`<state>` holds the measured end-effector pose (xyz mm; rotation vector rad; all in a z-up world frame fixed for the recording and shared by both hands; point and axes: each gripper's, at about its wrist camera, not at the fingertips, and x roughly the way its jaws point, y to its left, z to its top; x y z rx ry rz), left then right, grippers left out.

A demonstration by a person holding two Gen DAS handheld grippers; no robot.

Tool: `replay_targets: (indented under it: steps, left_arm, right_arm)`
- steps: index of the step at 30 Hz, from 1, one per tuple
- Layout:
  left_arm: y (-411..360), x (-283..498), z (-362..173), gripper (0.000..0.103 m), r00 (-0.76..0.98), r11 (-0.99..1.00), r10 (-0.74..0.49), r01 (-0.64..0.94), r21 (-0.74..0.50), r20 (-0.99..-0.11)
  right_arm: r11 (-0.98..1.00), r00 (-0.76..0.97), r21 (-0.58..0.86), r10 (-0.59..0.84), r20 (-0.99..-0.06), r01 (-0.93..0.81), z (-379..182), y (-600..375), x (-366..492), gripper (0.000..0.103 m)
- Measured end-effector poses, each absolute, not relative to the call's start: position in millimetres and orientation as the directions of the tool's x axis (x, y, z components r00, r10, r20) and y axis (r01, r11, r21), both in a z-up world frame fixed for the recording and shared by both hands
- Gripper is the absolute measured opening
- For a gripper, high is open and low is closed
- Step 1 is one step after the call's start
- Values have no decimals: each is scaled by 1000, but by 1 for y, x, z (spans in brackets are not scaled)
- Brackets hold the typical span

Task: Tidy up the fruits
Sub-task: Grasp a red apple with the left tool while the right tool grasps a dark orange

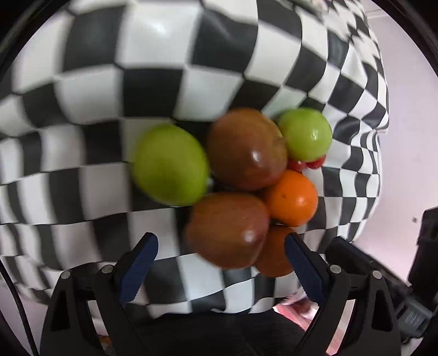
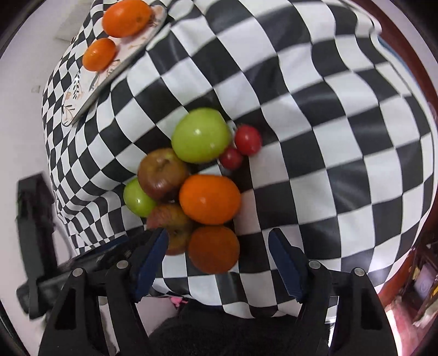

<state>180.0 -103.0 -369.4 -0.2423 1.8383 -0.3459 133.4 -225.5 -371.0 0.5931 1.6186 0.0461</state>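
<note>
We see both grippers hovering over a checkered cloth (image 2: 314,115) with a pile of fruit near its front edge. Our left gripper (image 1: 221,250) has its fingers spread apart and holds nothing; a brown apple (image 1: 227,228) sits between the fingertips, slightly blurred, so we cannot tell whether either pad touches it. Behind it lie a 2nd brown apple (image 1: 246,148), a big green apple (image 1: 171,164) to the left, a small green apple (image 1: 305,134) to the right, an orange (image 1: 291,197) and another orange (image 1: 273,254) partly hidden by the right finger. 2 cherry tomatoes (image 1: 303,164) peek out under the small green apple. Our right gripper (image 2: 218,246) is also spread wide and empty, with a dark orange (image 2: 213,249) between its fingertips, touching neither as far as we can see. The same pile runs away from it, the tomatoes on its far right side. At the cloth's far left corner a tray (image 2: 109,74) carries 2 oranges (image 2: 126,17), well apart from the pile. The cloth right of the pile and beyond it is bare, giving wide room; to the left the cloth drops off close beside the fruit, and the front edge falls away just under both grippers.
</note>
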Motion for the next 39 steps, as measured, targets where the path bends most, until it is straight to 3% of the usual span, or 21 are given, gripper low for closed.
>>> replay_targets:
  steps: [1, 2, 3, 4, 8, 14, 19, 26, 39]
  left_arm:
    - [-105, 180, -374, 93, -289, 929, -354, 3, -371, -889]
    - [-107, 181, -378, 86, -285, 921, -373, 3, -390, -883]
    - [-108, 180, -383, 69, -289, 923, -365, 9, -384, -885]
    - [-107, 180, -385, 68, -289, 920, -372, 8, -391, -882]
    - [-107, 177, -379, 67, -254, 920, -373, 26, -392, -892]
    - [-91, 164, -349, 67, -172, 958, -223, 143, -249, -959]
    - [-79, 171, -377, 68, -236, 953, -267, 80, -292, -934]
    - [-86, 179, -384, 67, -208, 956, -263, 76, -283, -942]
    - [-98, 176, -386, 68, -247, 957, -254, 74, -279, -935]
  right_arm:
    - [857, -21, 373, 406, -913, 355, -374, -227, 130, 78]
    - [853, -22, 376, 412, -911, 363, -377, -229, 127, 78]
    - [847, -23, 381, 419, -908, 371, -379, -232, 124, 78]
    - [841, -23, 387, 427, -904, 377, -381, -233, 122, 78]
    - [822, -25, 426, 469, -883, 378, -390, -235, 114, 78]
    - [773, -38, 490, 549, -835, 402, -410, -232, 106, 78]
    - [788, -60, 489, 547, -835, 373, -421, -215, 110, 78]
    - [844, -101, 450, 495, -863, 293, -434, -188, 123, 60]
    - [843, -117, 460, 505, -855, 277, -439, -180, 127, 60]
